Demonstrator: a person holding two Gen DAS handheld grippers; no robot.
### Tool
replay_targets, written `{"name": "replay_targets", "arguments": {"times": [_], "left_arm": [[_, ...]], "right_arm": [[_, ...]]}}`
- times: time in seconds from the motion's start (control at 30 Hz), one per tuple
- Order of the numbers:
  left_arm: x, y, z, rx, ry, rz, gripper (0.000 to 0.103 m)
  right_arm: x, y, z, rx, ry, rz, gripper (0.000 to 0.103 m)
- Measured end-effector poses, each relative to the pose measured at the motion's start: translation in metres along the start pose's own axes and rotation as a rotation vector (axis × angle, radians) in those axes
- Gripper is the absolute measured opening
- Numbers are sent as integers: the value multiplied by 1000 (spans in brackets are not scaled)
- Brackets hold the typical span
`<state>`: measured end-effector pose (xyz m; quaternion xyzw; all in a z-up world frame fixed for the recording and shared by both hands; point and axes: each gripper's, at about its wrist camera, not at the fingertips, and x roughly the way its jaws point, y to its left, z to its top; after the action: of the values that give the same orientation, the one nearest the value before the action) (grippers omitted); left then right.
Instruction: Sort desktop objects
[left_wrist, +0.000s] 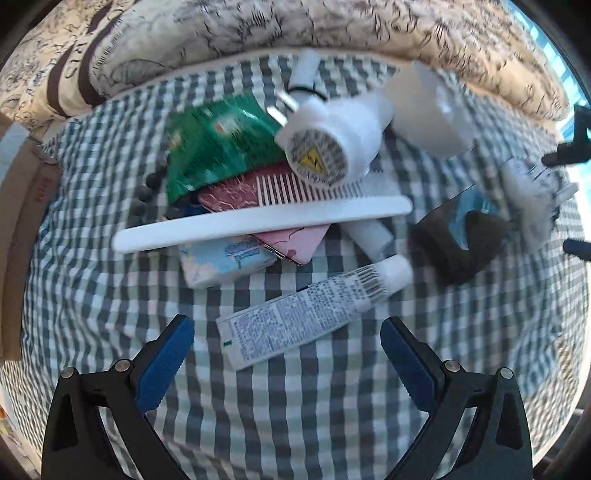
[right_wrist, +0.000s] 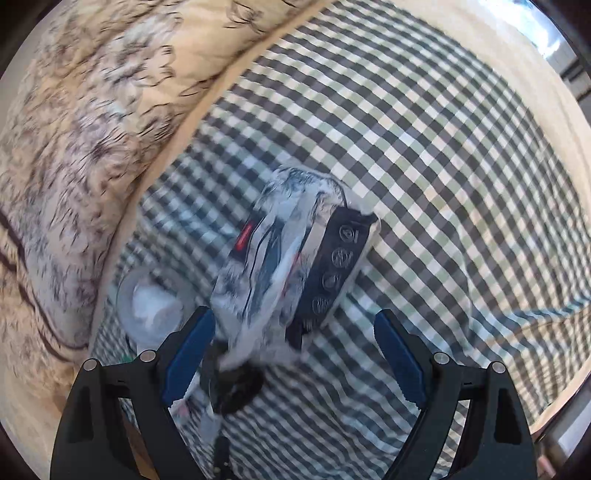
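Observation:
A pile lies on the checked cloth (left_wrist: 295, 406) in the left wrist view: a white printed tube (left_wrist: 306, 314), a long white comb (left_wrist: 258, 221), a white hair dryer (left_wrist: 332, 144) with a yellow warning label, a green packet (left_wrist: 218, 147), a pink pouch (left_wrist: 295, 242) and a blue tissue pack (left_wrist: 225, 262). My left gripper (left_wrist: 288, 332) is open, its blue pads on either side of the tube's near end without touching it. In the right wrist view my right gripper (right_wrist: 293, 319) is open around a crinkly white and dark packet (right_wrist: 288, 258), blurred.
A patterned quilt (left_wrist: 258, 26) borders the cloth at the back. A white cup (left_wrist: 432, 114) and a dark brown object (left_wrist: 458, 243) lie right of the pile. A clear round container (right_wrist: 151, 306) sits left of the packet. A cardboard edge (left_wrist: 22, 221) runs along the left.

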<state>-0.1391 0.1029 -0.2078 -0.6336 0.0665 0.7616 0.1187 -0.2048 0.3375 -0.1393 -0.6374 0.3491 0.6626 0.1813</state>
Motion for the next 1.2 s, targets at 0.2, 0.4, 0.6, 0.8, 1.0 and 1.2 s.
{"name": "replay_targets", "arguments": {"times": [0.2,0.4,0.6,0.8,1.0,1.2], "left_arm": [[24,-3,3,-7,16,-28,103],[29,-3,3,-50,10,-53,103],[21,3,2,-40,-21,-72,69],[9,12,-2,-63,-54,-93,19],[-16,16,-4,-95,-94,-114,8],[-41,23,-9,-102,-110,-138,6]], "right_arm": [[31,6,20,39,38,12,88],[51,15,24,21,32,-33,92],[64,20,17,-83,68,-86,93],[46,3,5,-106,-2,-94,35],[23,-16,-17,-142,-31,-51,31],[-4,-32,-50,-207,-54,-26,31]]}}
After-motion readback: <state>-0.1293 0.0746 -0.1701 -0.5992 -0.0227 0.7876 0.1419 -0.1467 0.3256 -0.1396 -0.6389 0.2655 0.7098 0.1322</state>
